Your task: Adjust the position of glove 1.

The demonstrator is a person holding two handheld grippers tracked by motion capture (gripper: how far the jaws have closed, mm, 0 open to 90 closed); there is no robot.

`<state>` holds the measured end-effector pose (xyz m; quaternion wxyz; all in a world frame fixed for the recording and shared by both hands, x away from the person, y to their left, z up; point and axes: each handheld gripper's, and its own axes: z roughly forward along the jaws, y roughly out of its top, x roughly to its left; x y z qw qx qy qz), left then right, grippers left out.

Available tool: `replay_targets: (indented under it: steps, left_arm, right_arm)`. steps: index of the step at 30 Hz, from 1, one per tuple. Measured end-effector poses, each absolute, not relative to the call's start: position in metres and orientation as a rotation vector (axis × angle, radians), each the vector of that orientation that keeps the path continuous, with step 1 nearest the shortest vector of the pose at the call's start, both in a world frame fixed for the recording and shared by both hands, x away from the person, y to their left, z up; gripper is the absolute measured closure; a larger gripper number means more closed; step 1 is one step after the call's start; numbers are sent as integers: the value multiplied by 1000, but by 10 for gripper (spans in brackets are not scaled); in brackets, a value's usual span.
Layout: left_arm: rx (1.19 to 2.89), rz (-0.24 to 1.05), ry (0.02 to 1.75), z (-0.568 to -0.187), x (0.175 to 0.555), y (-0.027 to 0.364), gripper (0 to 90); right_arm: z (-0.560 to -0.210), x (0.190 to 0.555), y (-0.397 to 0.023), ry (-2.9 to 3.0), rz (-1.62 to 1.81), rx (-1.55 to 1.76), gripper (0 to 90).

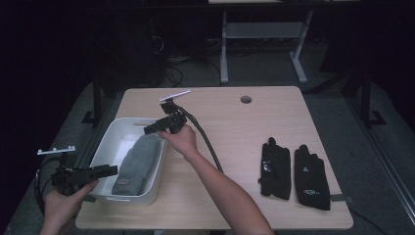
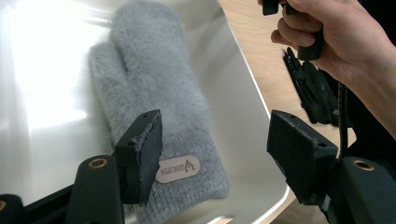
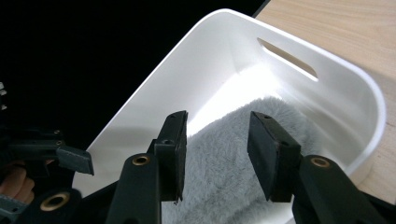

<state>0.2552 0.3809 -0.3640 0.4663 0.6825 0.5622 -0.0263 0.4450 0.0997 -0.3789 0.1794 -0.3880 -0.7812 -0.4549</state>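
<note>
The right gripper [image 1: 152, 128] hangs over the far end of the white bin [image 1: 113, 135], its jaws standing apart with nothing pinched between them; in the right gripper view the pads [image 3: 267, 154] frame the fuzzy tip of the grey mitten [image 3: 243, 172] from above without pressing on it; the right hand [image 1: 180, 139] grips the handle just beside the bin's right wall.

The left gripper [image 1: 110, 170] sits at the near left corner of the bin, jaws spread and bare; in the left gripper view its pads [image 2: 147, 151] stand to either side of the mitten's knitted cuff, well above it, touching nothing; the left hand [image 1: 66, 203] holds it from off the table's near left edge.

The grey mitten [image 1: 138, 163] lies flat inside the bin, lengthwise, cuff toward the person and tip toward the far end; a small pale label [image 2: 177, 168] shows on the cuff; its thumb points toward the bin's left wall.

The bin rests on the left part of the wooden table [image 1: 230, 122]; a slot handle [image 3: 287, 58] is cut in its far wall; on the right part of the table, well apart from the bin, a pair of black gloves [image 1: 293, 171] lies side by side, fingers pointing away from the person.
</note>
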Motion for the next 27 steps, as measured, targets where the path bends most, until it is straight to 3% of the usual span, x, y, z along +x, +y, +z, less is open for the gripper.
replay_targets:
  steps: [27]
  left_arm:
    - [1674,-81,1312,-347,271,344,289]
  right_arm:
    - [-357,444,56,-2096,-1387,-1038,423]
